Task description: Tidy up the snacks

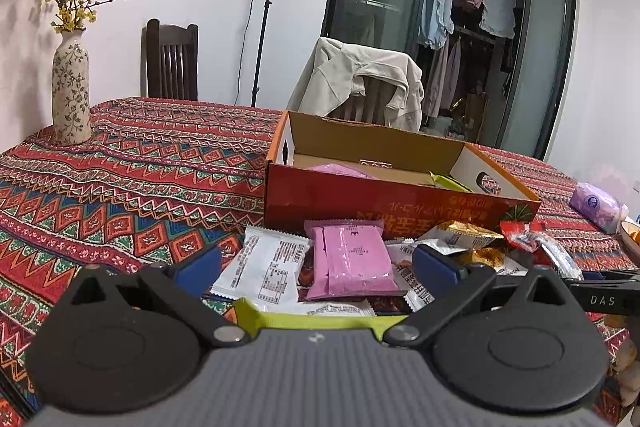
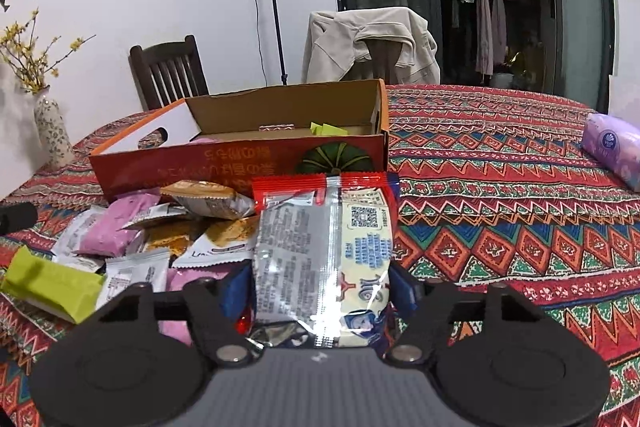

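A pile of snack packets lies on the patterned tablecloth in front of an open orange cardboard box [image 1: 400, 199] [image 2: 200, 167]. My left gripper [image 1: 316, 267] is open, low over the pile, with a pink packet [image 1: 352, 259] and a white packet [image 1: 268, 267] just beyond its blue pads. A green packet [image 1: 256, 315] lies under it. My right gripper [image 2: 320, 291] is shut on a silver and red snack packet [image 2: 320, 239], which stands upright between its blue pads at the pile's right end. The box holds a pink packet and a green one.
A flowered vase [image 1: 71, 87] stands at the table's far left. A purple tissue pack [image 2: 612, 151] lies at the right. Behind the table are a dark wooden chair [image 1: 172, 63], a chair draped with a beige jacket [image 1: 360, 79] and a light stand.
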The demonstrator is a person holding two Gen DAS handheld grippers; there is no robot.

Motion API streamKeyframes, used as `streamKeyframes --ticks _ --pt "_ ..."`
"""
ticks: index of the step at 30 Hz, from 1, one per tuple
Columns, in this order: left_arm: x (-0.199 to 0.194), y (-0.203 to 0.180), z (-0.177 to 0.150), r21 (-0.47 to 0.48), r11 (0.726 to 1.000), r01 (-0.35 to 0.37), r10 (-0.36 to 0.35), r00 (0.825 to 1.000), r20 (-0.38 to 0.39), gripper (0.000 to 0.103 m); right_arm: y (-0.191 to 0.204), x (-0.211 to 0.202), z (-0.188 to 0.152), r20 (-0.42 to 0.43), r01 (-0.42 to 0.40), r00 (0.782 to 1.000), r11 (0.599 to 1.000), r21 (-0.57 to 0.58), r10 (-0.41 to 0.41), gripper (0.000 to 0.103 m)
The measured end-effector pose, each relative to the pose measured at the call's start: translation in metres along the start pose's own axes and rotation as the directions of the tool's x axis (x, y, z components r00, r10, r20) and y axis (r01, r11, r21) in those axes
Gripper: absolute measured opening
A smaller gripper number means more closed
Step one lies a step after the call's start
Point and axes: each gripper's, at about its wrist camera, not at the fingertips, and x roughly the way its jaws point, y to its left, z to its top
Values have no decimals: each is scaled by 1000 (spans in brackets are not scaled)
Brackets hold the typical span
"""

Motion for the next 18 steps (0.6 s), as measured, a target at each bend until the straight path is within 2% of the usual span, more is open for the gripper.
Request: streamKeyframes --ticks 1,10,18 --pt "0 0 0 0 1000 0 0 1000 -2 103 0 -1 0 5 3 1000 1000 0 -3 58" --pt "4 2 4 2 1000 -30 30 999 -22 103 -1 -18 1 86 -12 996 1000 14 10 58" --pt "19 19 24 20 994 -104 106 991 -77 103 3 -28 4 137 -9 991 1000 4 8 58"
